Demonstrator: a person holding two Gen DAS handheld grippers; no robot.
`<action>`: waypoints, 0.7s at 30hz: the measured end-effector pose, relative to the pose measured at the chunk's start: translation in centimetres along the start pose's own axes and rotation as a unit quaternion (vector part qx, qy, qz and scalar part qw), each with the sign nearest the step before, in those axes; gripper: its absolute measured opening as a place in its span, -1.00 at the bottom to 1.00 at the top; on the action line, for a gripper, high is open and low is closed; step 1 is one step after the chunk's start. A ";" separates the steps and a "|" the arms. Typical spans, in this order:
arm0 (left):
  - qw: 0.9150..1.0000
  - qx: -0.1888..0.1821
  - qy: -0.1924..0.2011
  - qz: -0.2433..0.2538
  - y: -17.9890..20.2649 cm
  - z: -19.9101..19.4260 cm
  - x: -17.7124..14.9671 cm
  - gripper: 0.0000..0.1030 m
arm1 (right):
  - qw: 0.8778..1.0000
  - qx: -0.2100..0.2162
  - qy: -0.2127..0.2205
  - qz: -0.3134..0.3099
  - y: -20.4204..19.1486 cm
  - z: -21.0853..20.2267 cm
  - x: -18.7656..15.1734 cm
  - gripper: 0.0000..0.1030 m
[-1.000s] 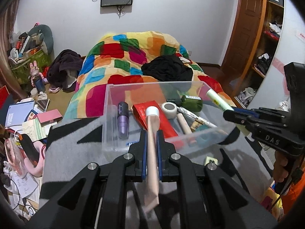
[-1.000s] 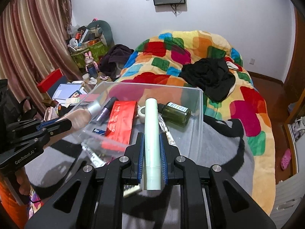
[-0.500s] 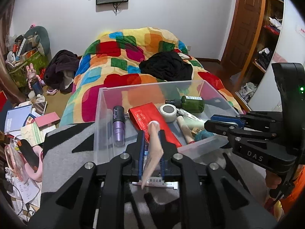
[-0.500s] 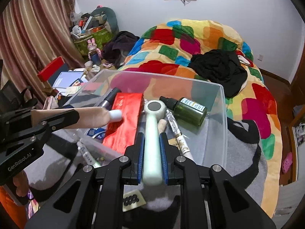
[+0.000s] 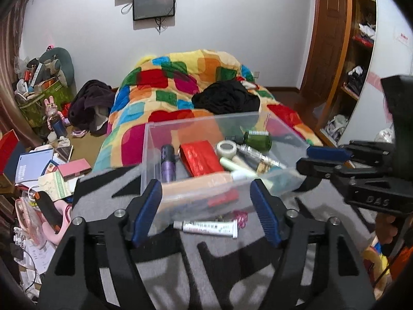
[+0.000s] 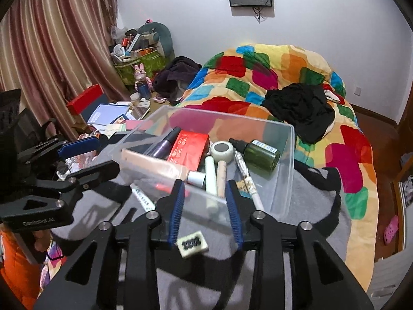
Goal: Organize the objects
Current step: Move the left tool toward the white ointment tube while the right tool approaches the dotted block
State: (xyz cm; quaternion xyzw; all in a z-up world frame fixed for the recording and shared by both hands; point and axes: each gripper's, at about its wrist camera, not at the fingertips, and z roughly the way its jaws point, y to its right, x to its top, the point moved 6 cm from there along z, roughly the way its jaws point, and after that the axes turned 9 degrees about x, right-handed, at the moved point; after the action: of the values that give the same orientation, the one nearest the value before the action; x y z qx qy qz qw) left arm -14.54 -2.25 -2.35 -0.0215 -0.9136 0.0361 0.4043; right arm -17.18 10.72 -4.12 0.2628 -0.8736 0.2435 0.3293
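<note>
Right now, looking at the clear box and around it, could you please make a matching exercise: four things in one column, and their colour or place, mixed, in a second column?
Things:
1. green bottle
2. flat packet
3. white ointment tube
4. tape roll

Places or colours:
A. red, inside the clear box
B. outside the box, on the grey blanket
C. at the box's far right, lying on its side
D. white ring with a dark centre

Pairs: 1-C, 2-A, 3-B, 4-D

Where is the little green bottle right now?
The green bottle lies on its side inside the clear plastic box, at the far right in the right wrist view, beside the roll of tape.
</note>
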 end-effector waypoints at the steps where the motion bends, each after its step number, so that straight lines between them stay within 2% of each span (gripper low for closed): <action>1: 1.000 0.002 -0.006 0.002 0.0 0.3 -0.4 0.46 | 1.000 0.001 -0.002 -0.001 -0.2 0.0 -0.3 -0.36; 5: 0.999 0.010 -0.038 -0.001 -0.3 1.9 -2.4 0.60 | 1.000 0.006 -0.014 0.001 -0.3 0.1 -1.8 -0.27; 14: 0.993 0.046 -0.102 -0.048 -1.7 6.6 -4.5 0.60 | 0.998 0.007 -0.066 0.020 0.4 3.2 -5.6 -0.19; 16: 0.991 0.049 -0.113 -0.047 -1.5 7.2 -5.0 0.60 | 0.997 0.012 -0.075 0.021 0.3 4.0 -6.1 -0.06; 17: 0.991 0.050 -0.119 -0.042 -1.3 7.5 -5.3 0.59 | 0.997 0.014 -0.079 0.019 0.2 4.3 -6.3 0.08; 18: 0.990 0.050 -0.125 -0.034 -1.1 7.7 -5.6 0.49 | 0.996 0.014 -0.082 0.013 0.0 4.6 -6.5 0.13; 21: 0.991 0.041 -0.125 -0.024 -0.7 7.4 -6.1 0.32 | 0.996 0.004 -0.085 -0.009 -0.5 5.1 -6.8 0.19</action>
State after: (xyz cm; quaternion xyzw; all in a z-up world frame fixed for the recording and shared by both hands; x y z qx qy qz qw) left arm -15.92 -3.74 -11.77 0.0214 -0.9551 0.0660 0.2879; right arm -14.75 9.31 -12.20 0.2911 -0.8954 0.2205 0.2548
